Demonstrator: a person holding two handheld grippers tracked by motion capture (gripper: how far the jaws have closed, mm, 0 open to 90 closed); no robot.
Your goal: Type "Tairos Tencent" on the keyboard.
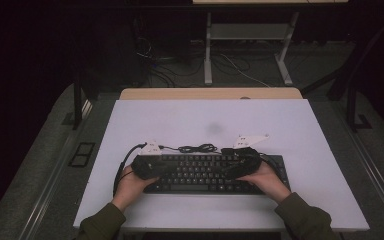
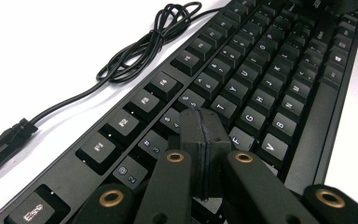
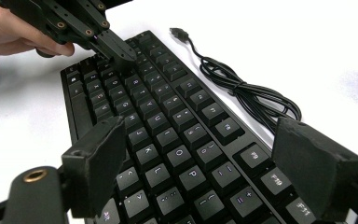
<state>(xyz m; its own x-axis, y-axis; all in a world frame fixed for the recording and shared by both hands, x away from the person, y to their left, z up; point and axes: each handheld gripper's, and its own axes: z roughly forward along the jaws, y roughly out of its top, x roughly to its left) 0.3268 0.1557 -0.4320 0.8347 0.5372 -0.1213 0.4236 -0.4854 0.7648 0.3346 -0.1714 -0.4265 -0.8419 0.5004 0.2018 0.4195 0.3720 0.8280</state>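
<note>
Hands rest at both ends of the keyboard [image 1: 215, 172] on the white surface [image 1: 180, 120]: left claw [image 2: 204, 140] clenched, tips on the keys; right claw [image 3: 205, 158] spread wide above them.

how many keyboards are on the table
1: a black keyboard lies near the table's front edge, under both grippers, its coiled cable just behind it.

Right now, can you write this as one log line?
left tongs: shut, tips on keyboard | right tongs: open above keys | cable: coiled behind keyboard
</note>
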